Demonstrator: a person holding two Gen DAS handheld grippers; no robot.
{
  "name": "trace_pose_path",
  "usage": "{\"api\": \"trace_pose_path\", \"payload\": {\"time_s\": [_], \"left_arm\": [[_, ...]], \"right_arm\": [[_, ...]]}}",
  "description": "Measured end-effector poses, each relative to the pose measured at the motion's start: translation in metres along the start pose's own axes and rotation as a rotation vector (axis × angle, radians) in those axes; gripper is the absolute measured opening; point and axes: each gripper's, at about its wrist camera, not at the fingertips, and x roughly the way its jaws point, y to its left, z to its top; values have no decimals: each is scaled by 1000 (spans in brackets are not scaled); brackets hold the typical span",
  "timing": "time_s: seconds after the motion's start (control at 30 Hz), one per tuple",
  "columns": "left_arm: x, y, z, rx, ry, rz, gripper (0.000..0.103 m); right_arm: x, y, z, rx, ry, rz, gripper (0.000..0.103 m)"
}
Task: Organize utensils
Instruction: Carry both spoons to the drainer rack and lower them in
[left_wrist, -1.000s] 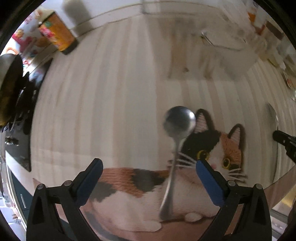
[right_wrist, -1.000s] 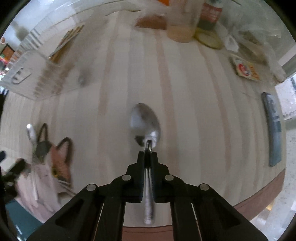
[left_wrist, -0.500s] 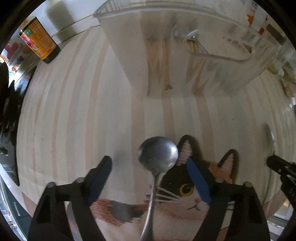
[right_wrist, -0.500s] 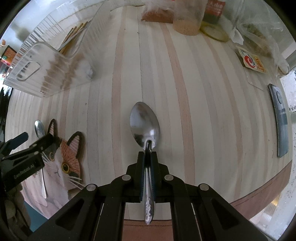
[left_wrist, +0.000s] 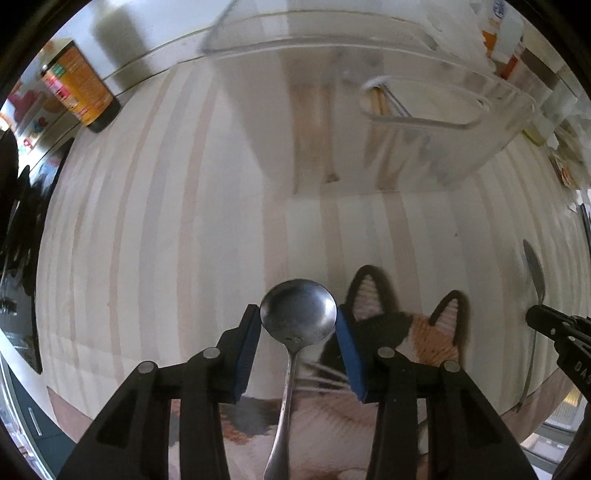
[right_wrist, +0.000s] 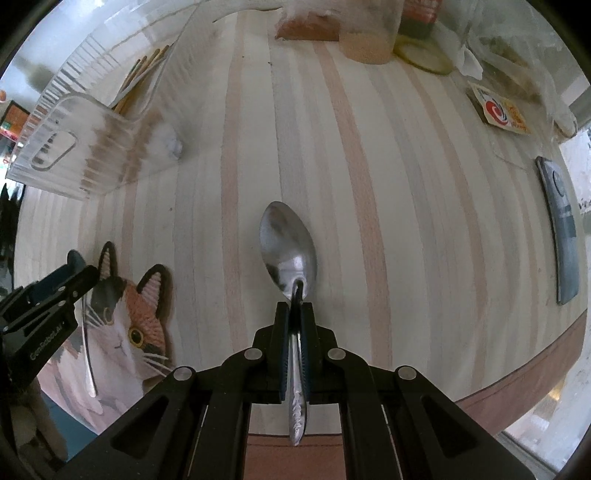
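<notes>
A round-bowled steel spoon (left_wrist: 297, 321) lies on the cat-shaped mat (left_wrist: 417, 332), bowl towards the far side. My left gripper (left_wrist: 298, 325) is open, its blue pads (left_wrist: 246, 350) either side of the spoon's bowl. My right gripper (right_wrist: 294, 314) is shut on an oval steel spoon (right_wrist: 288, 251), held by the neck above the striped wooden table (right_wrist: 388, 184). That spoon also shows at the right edge of the left wrist view (left_wrist: 533, 273). A clear plastic organizer (left_wrist: 388, 122) with chopsticks (right_wrist: 142, 75) inside stands beyond the mat.
A dark bottle with an orange label (left_wrist: 79, 92) stands at the far left. Jars and food packets (right_wrist: 369, 33) crowd the far right side. A dark flat device (right_wrist: 561, 236) lies near the right edge. The table's brown rim (right_wrist: 517, 376) runs close in front.
My left gripper has moved forward along the round spoon and its jaws have narrowed around the bowl. The organizer looms closer. My right gripper keeps its spoon, barely shifted.
</notes>
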Motion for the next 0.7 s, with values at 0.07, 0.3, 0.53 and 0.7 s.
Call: {"api": "trace_pose_path", "payload": {"time_s": [0.07, 0.3, 0.53, 0.7], "left_arm": [[-4, 4, -3, -15, -2, 1, 38], [-30, 13, -8, -41, -44, 4, 38], [-68, 18, -6, -59, -109, 5, 38], [-96, 29, 2, -64, -158, -6, 38]], "right_arm": [[-2, -1, -1, -4, -4, 10, 3], [-16, 2, -5, -25, -34, 30, 3], [-47, 3, -1, -32, -99, 68, 3], [-78, 8, 5, -40, -156, 98, 3]]}}
